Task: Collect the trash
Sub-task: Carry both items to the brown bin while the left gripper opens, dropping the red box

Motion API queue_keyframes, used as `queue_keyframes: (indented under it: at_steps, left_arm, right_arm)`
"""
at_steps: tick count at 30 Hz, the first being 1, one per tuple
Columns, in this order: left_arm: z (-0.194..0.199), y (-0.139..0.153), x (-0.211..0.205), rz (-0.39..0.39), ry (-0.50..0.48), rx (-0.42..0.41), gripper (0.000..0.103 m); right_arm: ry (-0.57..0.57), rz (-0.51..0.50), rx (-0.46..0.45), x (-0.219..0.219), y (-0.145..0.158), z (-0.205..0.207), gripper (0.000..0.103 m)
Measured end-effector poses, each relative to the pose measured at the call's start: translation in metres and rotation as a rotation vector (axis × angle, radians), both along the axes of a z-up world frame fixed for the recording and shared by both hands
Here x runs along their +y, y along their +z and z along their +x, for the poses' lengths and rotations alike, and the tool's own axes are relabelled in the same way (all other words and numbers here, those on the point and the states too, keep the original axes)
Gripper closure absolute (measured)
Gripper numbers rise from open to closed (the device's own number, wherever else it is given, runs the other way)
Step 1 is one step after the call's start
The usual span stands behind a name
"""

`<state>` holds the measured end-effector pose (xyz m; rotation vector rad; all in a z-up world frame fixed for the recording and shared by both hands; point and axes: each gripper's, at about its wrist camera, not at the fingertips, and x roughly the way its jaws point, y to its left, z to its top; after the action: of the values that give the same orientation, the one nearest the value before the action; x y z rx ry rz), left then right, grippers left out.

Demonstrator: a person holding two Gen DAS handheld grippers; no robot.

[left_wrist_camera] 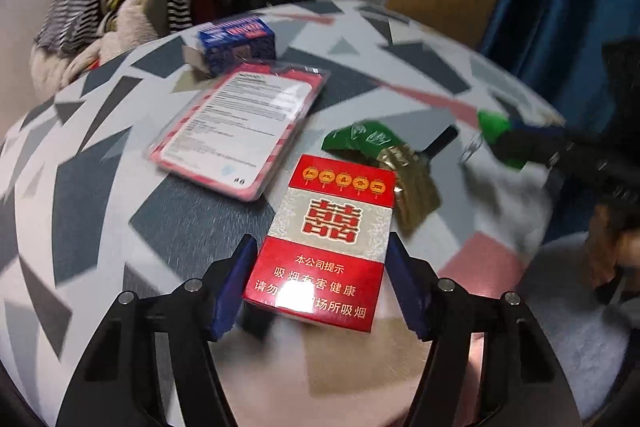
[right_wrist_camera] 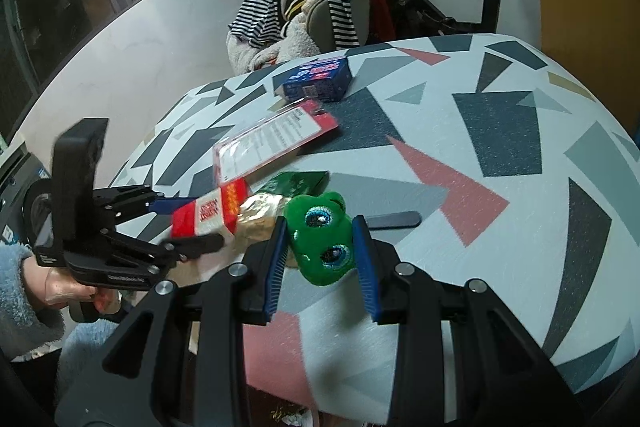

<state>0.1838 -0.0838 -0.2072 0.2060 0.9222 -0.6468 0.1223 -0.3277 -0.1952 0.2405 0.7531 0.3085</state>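
The left gripper point(left_wrist_camera: 322, 283) clamps a red-and-white cardboard cigarette box point(left_wrist_camera: 326, 243) between its blue pads. The right gripper point(right_wrist_camera: 322, 259) squeezes a green plush frog toy point(right_wrist_camera: 320, 235). The glossy box, gripped near one end, could slip loose.

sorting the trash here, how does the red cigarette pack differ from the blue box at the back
The red cigarette pack sits between the pads of the left hand-held gripper; the blue box lies free on the table, far side. The pack is red, white and closed; the box is blue with an end flap open. Both are small printed cartons.
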Motion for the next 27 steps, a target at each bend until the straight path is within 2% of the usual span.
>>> queue_keyframes:
  at_steps: [4, 12, 19, 27]
  left_arm:
    - [-0.024, 0.016, 0.017, -0.099, 0.054, 0.002, 0.04]
    - [-0.08, 0.04, 0.051, -0.208, 0.133, -0.009, 0.041]
    - [-0.128, 0.041, 0.066, -0.199, 0.133, -0.011, 0.042]
    - [-0.169, 0.019, 0.071, -0.155, 0.102, 0.02, 0.043]
  right_arm:
    - [0.018, 0.002, -0.009, 0.008, 0.005, -0.009, 0.068]
    - [0.069, -0.001, -0.024, 0.031, 0.014, -0.037, 0.068]
    - [0.108, -0.01, -0.021, 0.047, 0.016, -0.062, 0.068]
    - [0.154, -0.025, 0.016, 0.065, 0.0, -0.086, 0.068]
